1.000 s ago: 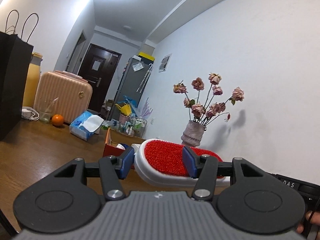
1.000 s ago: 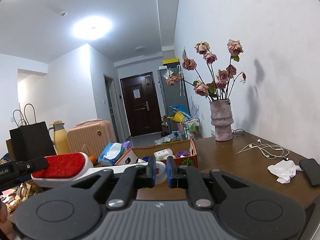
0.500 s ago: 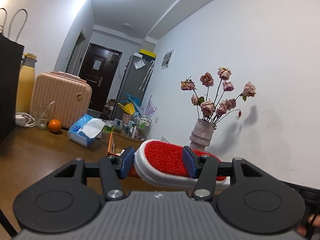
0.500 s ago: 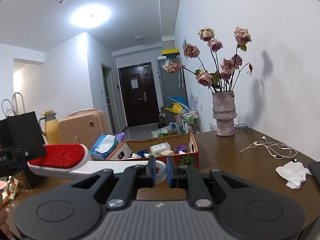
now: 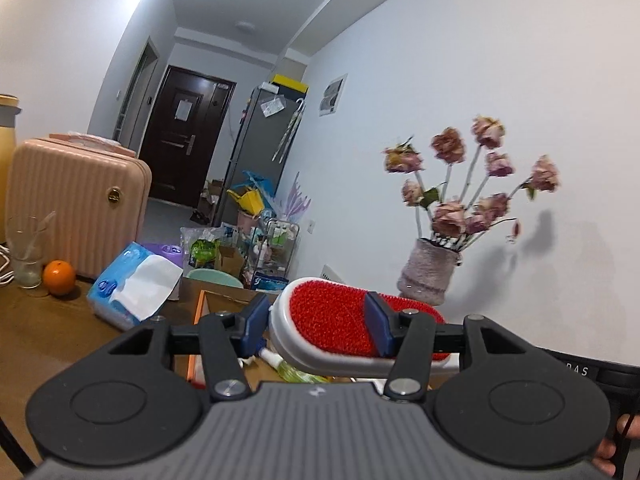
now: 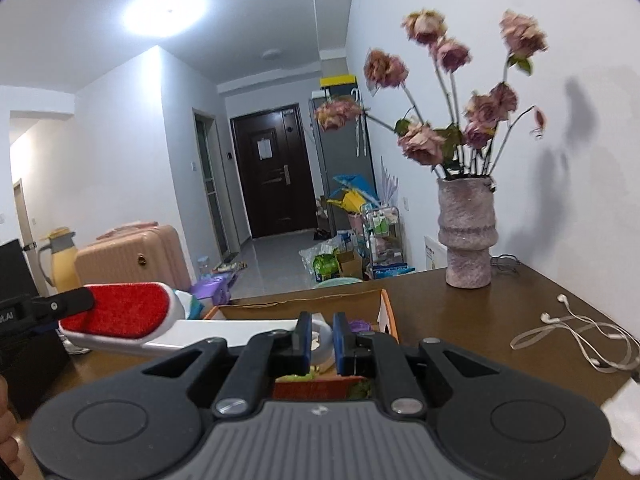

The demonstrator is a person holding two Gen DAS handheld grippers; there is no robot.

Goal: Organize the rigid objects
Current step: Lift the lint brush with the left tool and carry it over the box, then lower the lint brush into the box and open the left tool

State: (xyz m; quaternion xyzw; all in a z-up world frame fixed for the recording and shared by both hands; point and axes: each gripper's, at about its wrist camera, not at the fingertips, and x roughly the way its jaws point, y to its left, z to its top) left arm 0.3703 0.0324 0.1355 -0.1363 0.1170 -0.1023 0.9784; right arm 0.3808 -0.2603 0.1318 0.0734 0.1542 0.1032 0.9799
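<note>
A white lint brush with a red pad (image 5: pixel 332 326) is held in the air by both grippers over an open orange cardboard box (image 5: pixel 208 300). My left gripper (image 5: pixel 316 326) is shut on the brush's red head. My right gripper (image 6: pixel 321 338) is shut on the white handle end (image 6: pixel 240 330) of the same brush (image 6: pixel 120 310). The box (image 6: pixel 386 314) sits on the brown table just under the brush and holds several small items, among them a small bottle (image 5: pixel 288 368).
A pink vase of dried roses (image 6: pixel 468 236) stands at the table's far right by the wall. White earphones (image 6: pixel 576 332), a crumpled tissue (image 6: pixel 626 428), a tissue pack (image 5: pixel 134 284), an orange (image 5: pixel 59 278), a glass (image 5: pixel 26 252) and a pink suitcase (image 5: pixel 76 204) are around.
Both grippers have carried the brush forward and a little right, so it now hangs over the box. The vase and the box look closer. Both grips are unchanged.
</note>
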